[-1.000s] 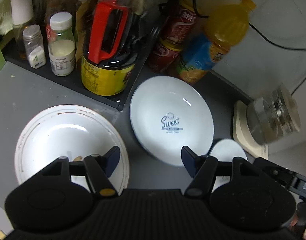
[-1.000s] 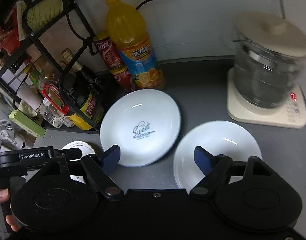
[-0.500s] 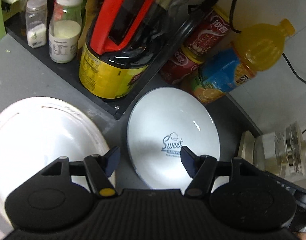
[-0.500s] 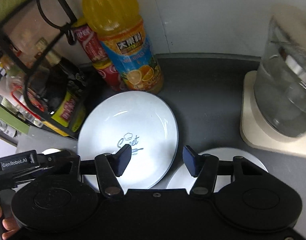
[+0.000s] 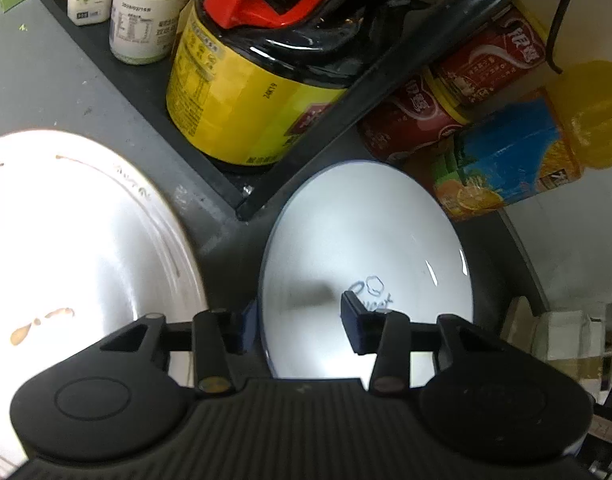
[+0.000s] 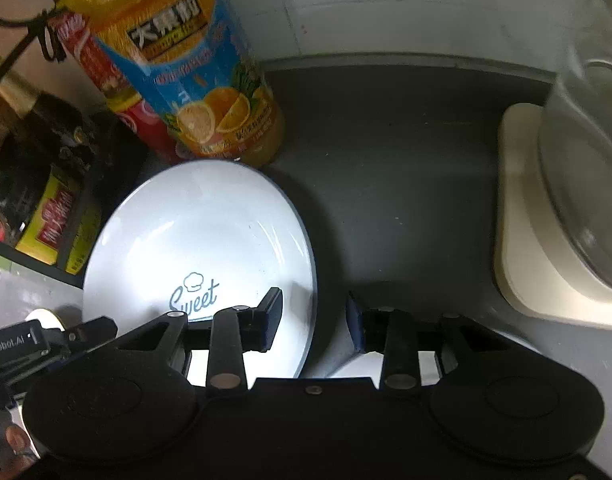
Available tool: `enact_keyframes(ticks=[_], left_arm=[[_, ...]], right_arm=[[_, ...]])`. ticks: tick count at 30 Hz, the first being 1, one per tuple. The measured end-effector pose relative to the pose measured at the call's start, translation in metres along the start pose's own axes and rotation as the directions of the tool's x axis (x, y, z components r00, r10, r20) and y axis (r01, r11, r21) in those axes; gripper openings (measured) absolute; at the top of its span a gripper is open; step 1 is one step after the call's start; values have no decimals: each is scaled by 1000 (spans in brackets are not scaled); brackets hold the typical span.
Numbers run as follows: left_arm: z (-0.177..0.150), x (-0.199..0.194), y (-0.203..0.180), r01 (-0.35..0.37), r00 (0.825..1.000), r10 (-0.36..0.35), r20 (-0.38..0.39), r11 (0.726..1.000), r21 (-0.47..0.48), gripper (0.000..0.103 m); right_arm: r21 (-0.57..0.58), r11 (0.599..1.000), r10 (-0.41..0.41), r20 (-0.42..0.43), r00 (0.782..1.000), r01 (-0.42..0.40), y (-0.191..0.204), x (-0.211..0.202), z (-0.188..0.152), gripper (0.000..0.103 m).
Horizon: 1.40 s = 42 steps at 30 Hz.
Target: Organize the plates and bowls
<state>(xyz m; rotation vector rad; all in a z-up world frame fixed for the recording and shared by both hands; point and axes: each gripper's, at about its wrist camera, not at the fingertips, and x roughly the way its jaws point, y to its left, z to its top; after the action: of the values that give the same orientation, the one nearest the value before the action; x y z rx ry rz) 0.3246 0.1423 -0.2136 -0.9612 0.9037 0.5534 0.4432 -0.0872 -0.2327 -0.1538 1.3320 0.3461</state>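
On the grey countertop [image 6: 386,168], white plates [image 6: 210,236] below a tiled wall [image 6: 406,4]

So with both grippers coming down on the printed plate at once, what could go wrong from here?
1. Both closing grippers straddle opposite rims of the white "Sweet" plate: the left gripper and right gripper could pull against each other or tip it.
2. The tall orange juice bottle stands right at the plate's far edge; a lift or slide might knock it over.
3. The right gripper's outer finger sits near the plain white plate below and may nudge it.
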Motion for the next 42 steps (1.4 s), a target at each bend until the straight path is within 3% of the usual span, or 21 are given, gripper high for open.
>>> enact_keyframes(ticks=[3,5,8,12,17,24,42], left_arm=[[2,8,1,-11,1000,11,-9,1000,-24,35],[2,14,3,-29,999,28,-18,999,-28,23],[1,18,7,-46,999,46,-12,998,-53,14],[1,19,4,-59,998,59,-7,997,-55,14],[3,16,12,-32,999,30,-30,996,-81,11],[3,-5,18,18,1000,-19,-16,997,-81,10],[0,-69,31,97,995,-97,-23,995,-6,10]], right_arm=[[14,1000,6,-23,1000,-6,-3,10,3,26],[25,999,29,-27,999,-29,-6,13,4,25],[27,998,52,-37,998,-51,-8,16,4,24],[63,994,91,-48,995,-87,-14,18,2,15],[91,992,92,-67,993,-86,-14,16,2,14],[90,984,159,-27,987,-156,-18,-14,-6,8],[74,979,182,84,980,-188,7,-91,-29,10]])
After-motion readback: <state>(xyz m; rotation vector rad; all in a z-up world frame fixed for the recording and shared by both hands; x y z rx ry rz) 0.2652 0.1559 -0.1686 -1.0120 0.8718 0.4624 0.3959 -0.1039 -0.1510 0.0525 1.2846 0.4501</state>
